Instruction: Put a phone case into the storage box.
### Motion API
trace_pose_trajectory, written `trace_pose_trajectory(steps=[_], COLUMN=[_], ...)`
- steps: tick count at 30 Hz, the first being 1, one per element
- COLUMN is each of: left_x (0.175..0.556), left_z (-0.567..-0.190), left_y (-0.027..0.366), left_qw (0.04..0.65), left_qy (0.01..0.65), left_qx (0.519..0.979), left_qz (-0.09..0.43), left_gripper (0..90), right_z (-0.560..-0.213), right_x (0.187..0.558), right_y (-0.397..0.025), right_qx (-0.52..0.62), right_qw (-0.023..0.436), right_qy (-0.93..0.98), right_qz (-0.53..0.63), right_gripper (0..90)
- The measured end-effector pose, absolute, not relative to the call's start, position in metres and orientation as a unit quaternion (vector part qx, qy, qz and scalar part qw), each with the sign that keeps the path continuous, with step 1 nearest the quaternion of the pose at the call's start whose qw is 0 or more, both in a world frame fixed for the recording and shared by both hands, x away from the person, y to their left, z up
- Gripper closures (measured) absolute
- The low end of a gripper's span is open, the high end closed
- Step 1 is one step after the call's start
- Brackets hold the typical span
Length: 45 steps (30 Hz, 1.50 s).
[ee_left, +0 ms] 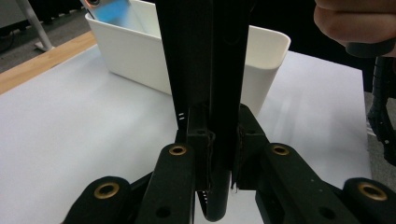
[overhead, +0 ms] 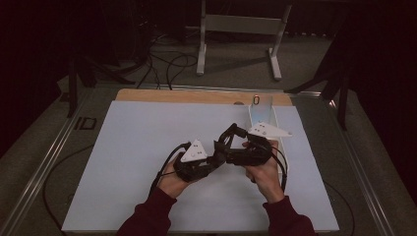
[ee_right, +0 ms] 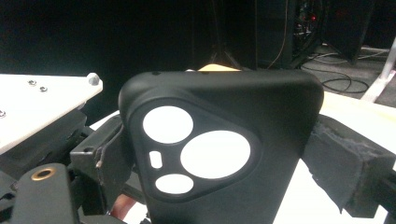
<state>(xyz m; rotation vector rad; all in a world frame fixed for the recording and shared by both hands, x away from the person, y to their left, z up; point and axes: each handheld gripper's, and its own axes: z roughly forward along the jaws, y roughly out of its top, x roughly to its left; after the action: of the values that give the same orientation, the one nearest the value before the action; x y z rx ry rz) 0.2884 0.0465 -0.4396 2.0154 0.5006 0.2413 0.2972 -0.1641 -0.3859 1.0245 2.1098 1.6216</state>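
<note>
A white sheet covers most of the surface (overhead: 147,162), with a strip of bare wood along its far edge. Toward the far right stands a white bin (ee_left: 154,51), long and open-topped, with something blue and orange-edged resting at its far end; in the left tool's view it lies just beyond the jaws, near but not touching them. Past the surface, on the floor, a grey metal stand (overhead: 239,34) and loose cables sit well apart from the work. Nothing lies between the two tools on the sheet. The person's hands meet near the middle of the surface, a little to the right: the left hand (overhead: 172,182) grips the left tool (overhead: 216,156), which angles up and to the right, and the right hand (overhead: 265,172) holds the right tool (overhead: 227,142), which points left. Both sleeves are dark red. A black phone case (ee_right: 219,154) sits between them above the sheet. The right tool's jaws are closed onto the case's two side edges, its camera cut-outs facing that tool's camera. The left tool's jaws are drawn nearly together, pinching a thin black edge of the case (ee_left: 205,70), which rises upright between them.
</note>
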Motion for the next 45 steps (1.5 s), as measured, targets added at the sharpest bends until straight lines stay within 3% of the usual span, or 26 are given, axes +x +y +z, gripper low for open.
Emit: trace_pose_trajectory(steps=[37, 45], left_x=[0.2886, 0.2839], left_z=[-0.439, -0.438], left_y=[0.0431, 0.0501], left_qw=[0.513, 0.518], left_qy=[0.21, 0.205], left_qx=[0.827, 0.826], left_qz=[0.09, 0.087], left_gripper=[80.2, 69.2], right_z=[-0.3823, -0.3814], right_x=[0.2951, 0.297], right_y=[-0.1655, -0.1676], right_qx=[0.356, 0.358], right_qw=[0.158, 0.16], right_qy=[0.731, 0.73], right_qz=[0.561, 0.561], right_gripper=[15.2, 15.3])
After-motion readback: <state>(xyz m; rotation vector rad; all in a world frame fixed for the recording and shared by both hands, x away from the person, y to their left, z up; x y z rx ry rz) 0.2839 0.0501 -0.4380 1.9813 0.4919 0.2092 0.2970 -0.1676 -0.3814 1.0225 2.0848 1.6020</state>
